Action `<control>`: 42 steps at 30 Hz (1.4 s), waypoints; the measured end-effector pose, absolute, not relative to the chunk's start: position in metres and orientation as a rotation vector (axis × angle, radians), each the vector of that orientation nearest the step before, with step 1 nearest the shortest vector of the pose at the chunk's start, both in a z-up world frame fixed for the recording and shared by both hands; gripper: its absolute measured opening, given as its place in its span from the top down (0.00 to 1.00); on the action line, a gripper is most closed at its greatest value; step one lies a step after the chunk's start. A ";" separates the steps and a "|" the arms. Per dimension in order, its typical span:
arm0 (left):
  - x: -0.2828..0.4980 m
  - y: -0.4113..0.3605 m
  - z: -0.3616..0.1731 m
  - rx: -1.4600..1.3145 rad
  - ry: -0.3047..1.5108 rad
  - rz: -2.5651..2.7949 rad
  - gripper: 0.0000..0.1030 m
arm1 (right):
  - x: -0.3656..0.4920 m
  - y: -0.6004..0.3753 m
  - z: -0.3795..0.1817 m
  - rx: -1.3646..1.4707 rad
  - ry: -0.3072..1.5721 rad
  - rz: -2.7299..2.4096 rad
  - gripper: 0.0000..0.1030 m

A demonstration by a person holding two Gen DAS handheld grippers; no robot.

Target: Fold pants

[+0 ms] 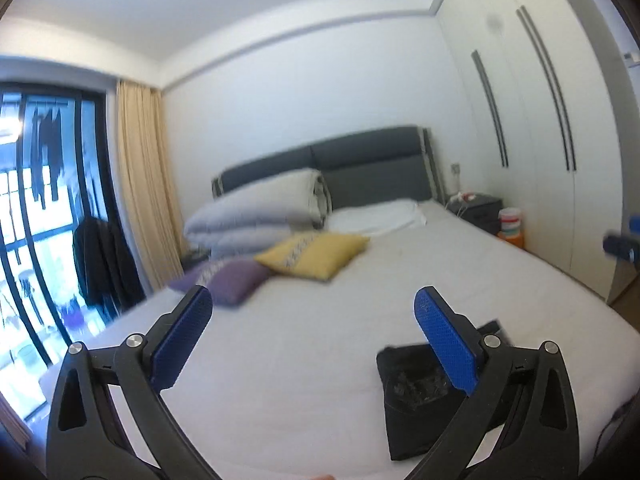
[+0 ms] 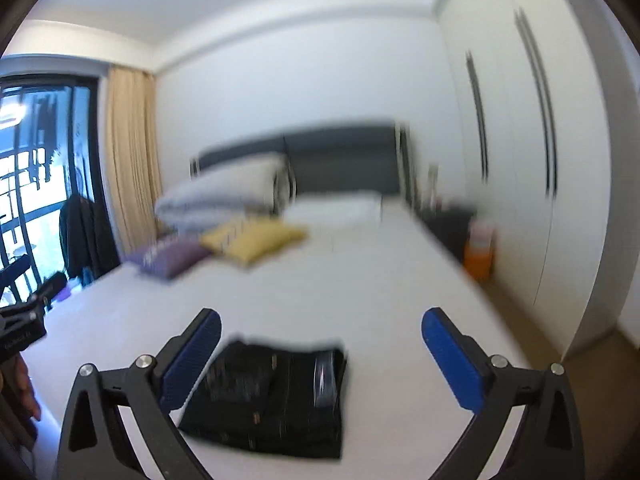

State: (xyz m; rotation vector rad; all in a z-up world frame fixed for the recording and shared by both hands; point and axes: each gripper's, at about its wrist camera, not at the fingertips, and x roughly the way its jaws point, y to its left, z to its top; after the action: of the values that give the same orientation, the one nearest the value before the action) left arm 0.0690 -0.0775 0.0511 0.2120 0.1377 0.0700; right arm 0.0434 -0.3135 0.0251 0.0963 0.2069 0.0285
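Left tongs: the left tongs hang released, blue pads spread wide, nothing between them, raised above the near part of the bed.
Right tongs: the right tongs are just as wide open and empty, looking down past their tips at the bundle.
Pants: the black pants lie as a compact folded stack on the near edge of the bed, near-right in the left view, partly behind that tong's right finger. By the look of it, the fold is done.
Risk, near: any dip of an open finger into the stack could snag the top layer and flip it open; the right view is smeared, so a careless sweep seems the likeliest cause.
Risk, edge: the stack sits close to the mattress edge; a nudge could slide it off.
Far: purple cushion, yellow cushion and folded duvet sit well apart from the pants, no threat there.
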 end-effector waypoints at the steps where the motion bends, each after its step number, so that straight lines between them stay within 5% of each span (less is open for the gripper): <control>1: 0.057 -0.076 0.062 0.196 0.126 0.073 0.00 | 0.033 -0.312 0.037 0.082 0.165 0.018 0.00; 9: 0.033 -0.065 0.100 0.056 0.281 0.029 0.00 | -0.028 -0.296 0.103 0.031 -0.007 -0.004 0.00; 19: 0.066 -0.080 0.005 -0.045 0.724 -0.031 0.00 | 0.045 -0.299 0.011 0.169 0.605 -0.077 0.00; 30: 0.108 -0.099 -0.075 -0.026 0.823 -0.018 0.00 | 0.054 -0.280 -0.006 0.147 0.669 -0.077 0.00; 42: 0.114 -0.098 -0.081 -0.021 0.853 -0.010 0.00 | 0.054 -0.272 -0.017 0.137 0.702 -0.062 0.00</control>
State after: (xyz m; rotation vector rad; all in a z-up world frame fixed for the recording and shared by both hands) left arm 0.1135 -0.0983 -0.0806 -0.0209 0.8532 -0.0105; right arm 0.0544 -0.2717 -0.0169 0.1367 0.7025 -0.0623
